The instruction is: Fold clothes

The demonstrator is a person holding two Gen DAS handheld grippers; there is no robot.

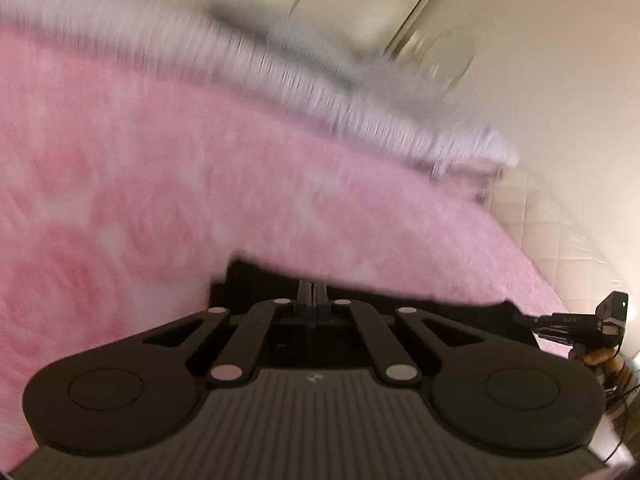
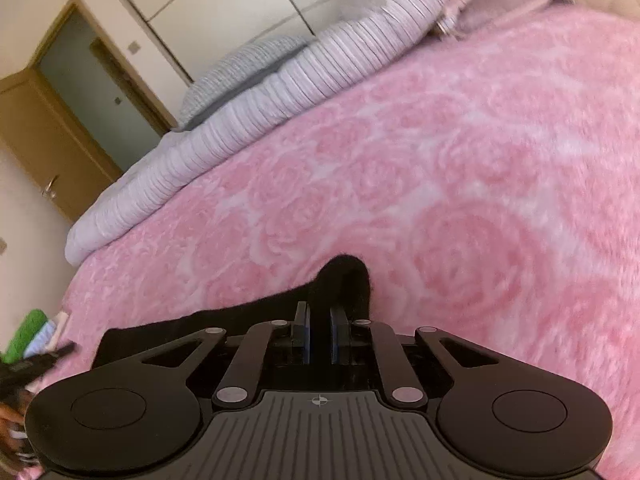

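Nearest the left wrist camera, the left gripper (image 1: 313, 294) has its two fingers pressed fully together over a black garment (image 1: 400, 310), whose edge runs out to the right across the bed; whether cloth is pinched between the pads cannot be told, since the tips sit against the dark fabric and the view is smeared. At that view's far right the other tool (image 1: 592, 322) appears low over the bedspread, gripped by a hand (image 1: 600, 360).

In the right wrist view, the right gripper (image 2: 320, 322) shows its blue-faced pads (image 2: 306, 332) nearly closed, with a fold of the same black garment (image 2: 344, 280) standing up between them and apparently clamped. The garment trails leftward along the near edge of the bed.

Beneath both tools lies a pink rose-patterned bedspread (image 2: 460, 184), covering most of the surface. Along its far side rests a ribbed lilac duvet (image 2: 248, 120), rolled in a long ridge, with a grey striped pillow (image 2: 240, 68) behind it. At the left edge a green and pale blue stack of cloth (image 2: 30, 340) is partly visible. Beyond stand a white wardrobe (image 2: 224, 4) and a brown wooden door (image 2: 44, 140).
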